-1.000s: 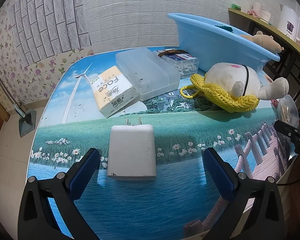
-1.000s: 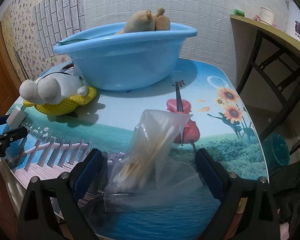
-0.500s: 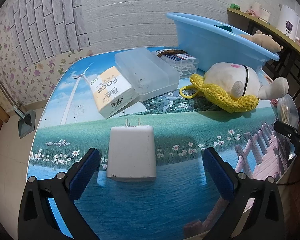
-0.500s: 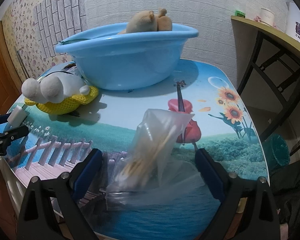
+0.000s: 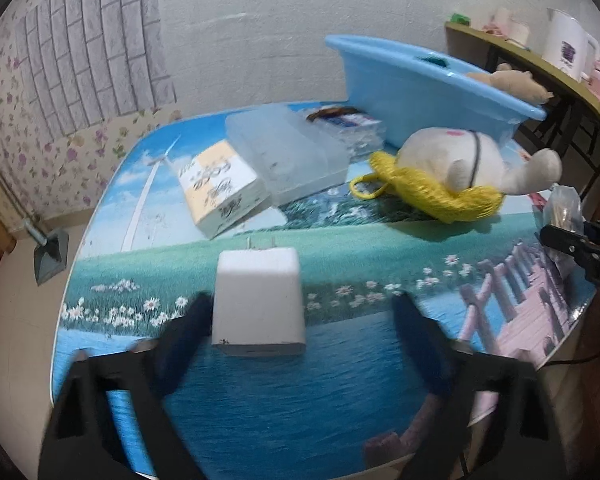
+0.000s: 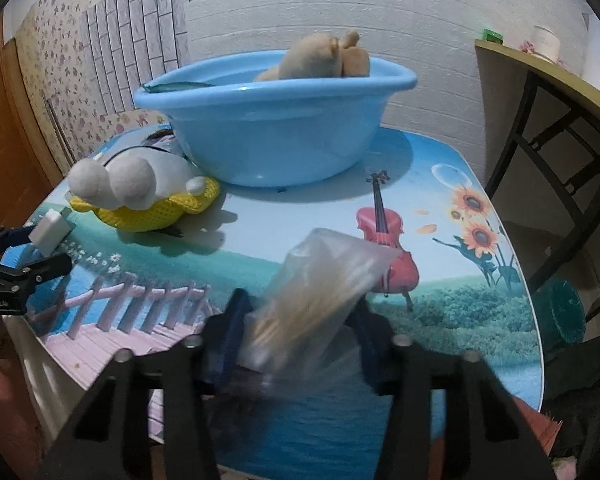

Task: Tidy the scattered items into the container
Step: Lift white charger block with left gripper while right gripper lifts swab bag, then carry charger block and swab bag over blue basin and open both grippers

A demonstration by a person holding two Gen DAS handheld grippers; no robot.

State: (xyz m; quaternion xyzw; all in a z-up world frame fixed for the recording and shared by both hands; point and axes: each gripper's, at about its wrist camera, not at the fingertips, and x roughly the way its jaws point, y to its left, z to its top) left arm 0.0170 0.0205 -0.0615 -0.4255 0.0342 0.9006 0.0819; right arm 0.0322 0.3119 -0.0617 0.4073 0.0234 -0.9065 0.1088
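Table (image 5: 112, 208): printed with a landscape scene, meadow, water and a wooden bridge; it carries everything named below.
Left gripper (image 5: 300, 324): jaws closing around the white charger (image 5: 259, 300). The left pad sits against the charger's left side; the right pad stands apart from it at 3 o'clock, so no grip yet.
Charger: flat on the table, prongs pointing to 12 o'clock, away from the camera.
Right gripper (image 6: 298, 330): jaws closing on a clear bag (image 6: 320, 292) of thin wooden sticks. The bag lies between the blurred pads, and both seem to touch its lower part; whether it is pinched firmly I cannot tell.
Basin (image 6: 276, 136): light blue, at 12 o'clock from the bag, near the table's far edge. A tan plush (image 6: 324, 58) lies inside, showing above the rim.
White plush (image 5: 460, 160): on a yellow knit piece (image 5: 432, 196), just beside the basin, at 2 o'clock from the charger.
Tissue pack (image 5: 220, 188): at 11 o'clock from the charger, touching a clear box (image 5: 284, 156).
Second clear box (image 5: 348, 128): behind the first, beside the basin, with small items inside.
Shelf (image 5: 540, 60): at 2 o'clock in the left view, holding a white mug (image 5: 568, 50).
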